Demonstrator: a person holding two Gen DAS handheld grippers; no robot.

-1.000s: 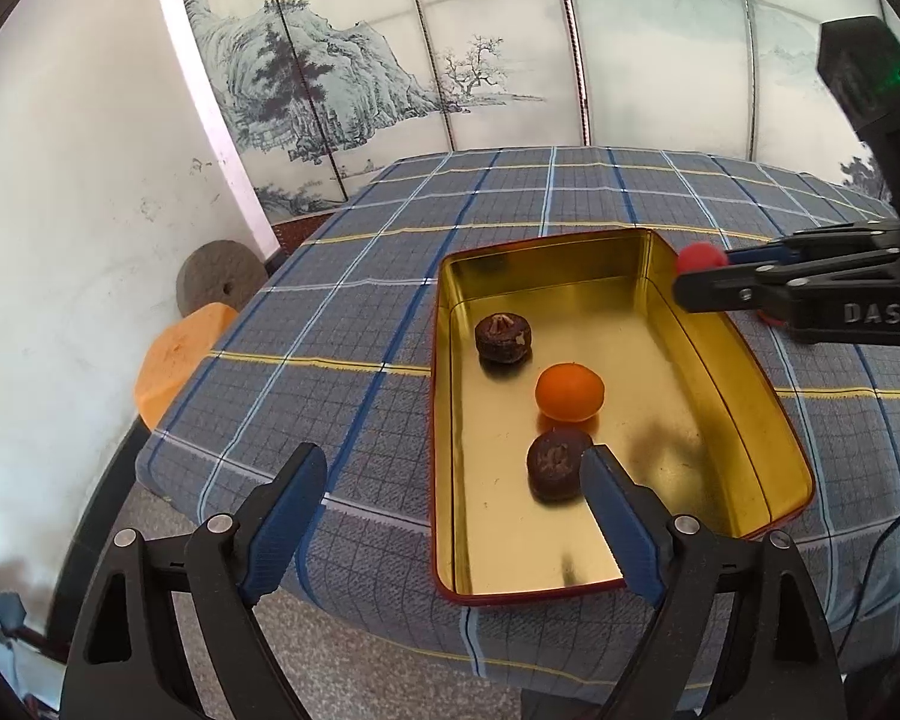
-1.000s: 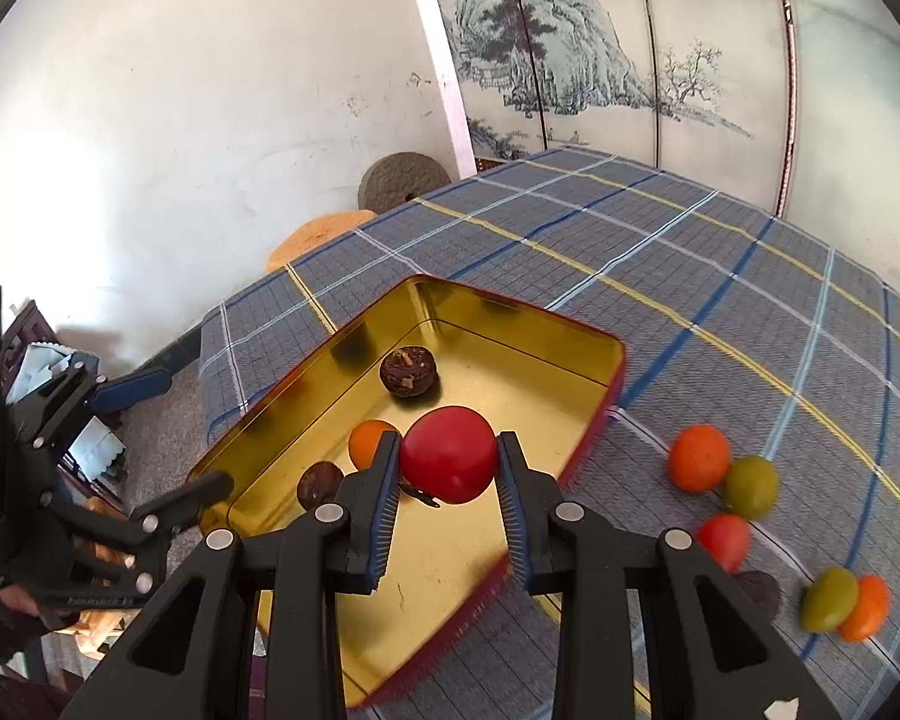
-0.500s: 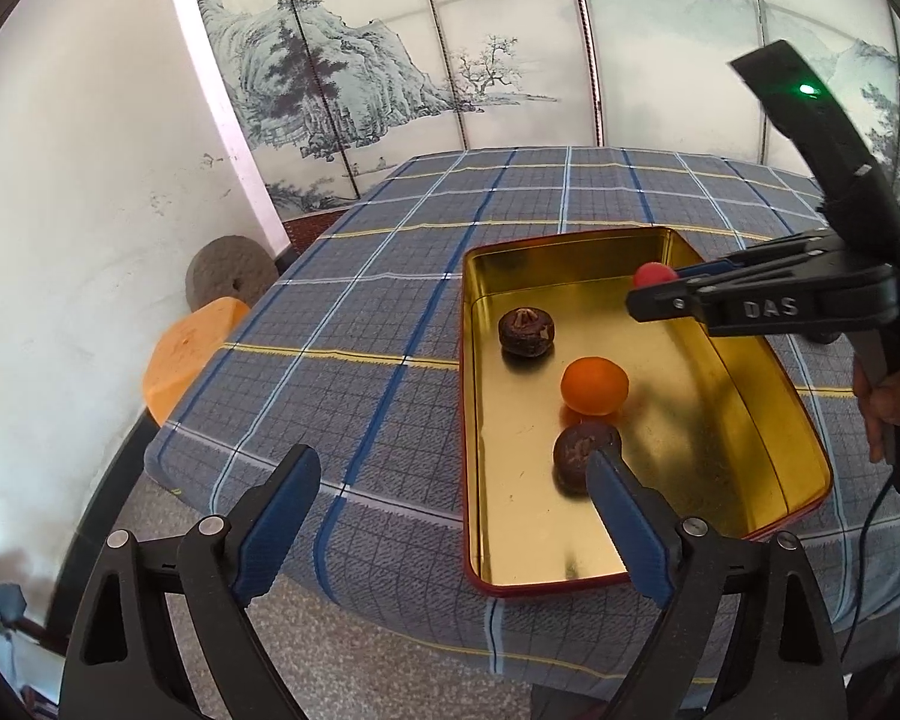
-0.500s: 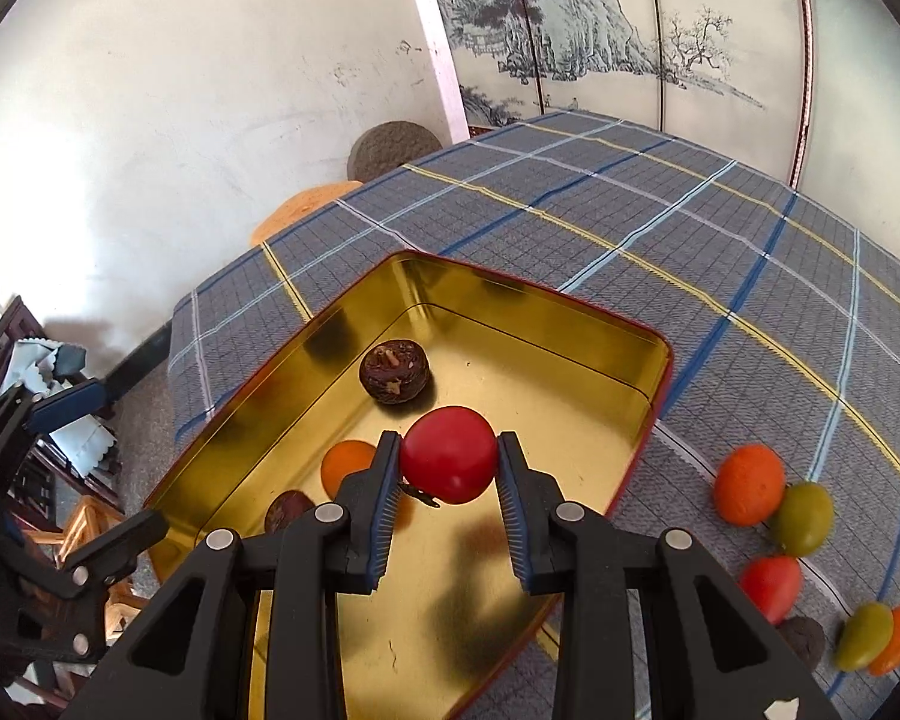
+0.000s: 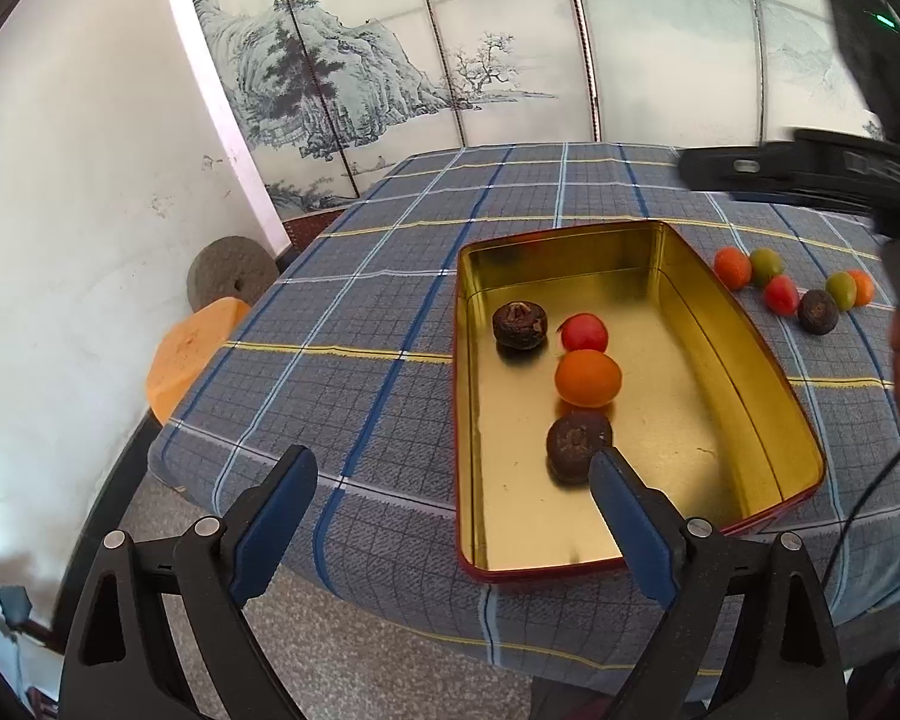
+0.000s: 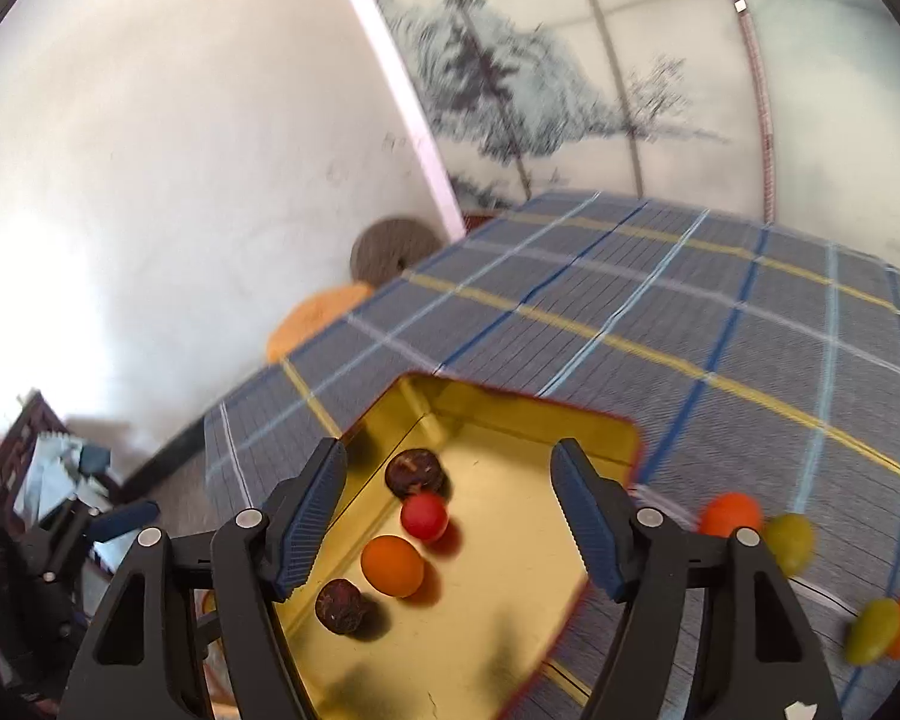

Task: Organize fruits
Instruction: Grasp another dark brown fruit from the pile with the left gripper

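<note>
A gold tin tray (image 5: 744,360) (image 6: 510,648) with a red rim lies on the plaid tablecloth. In it lie a red fruit (image 5: 584,333) (image 6: 424,516), an orange fruit (image 5: 588,377) (image 6: 392,564) and two dark brown fruits (image 5: 519,325) (image 5: 578,439). My left gripper (image 5: 453,516) is open and empty at the tray's near left corner. My right gripper (image 6: 450,516) is open and empty, raised above the tray; its body (image 5: 810,171) shows at upper right in the left wrist view. Several loose fruits (image 5: 780,294) (image 6: 729,516) lie right of the tray.
The round table (image 5: 354,324) drops off at its near and left edges. An orange stool (image 5: 189,348) and a grey stone disc (image 5: 231,273) stand on the floor to the left. A painted screen (image 5: 450,60) stands behind the table.
My right gripper opened and let go of the red fruit, which now lies in the tray beside the orange fruit. The right gripper then lifted up and back. The left gripper stayed open.
</note>
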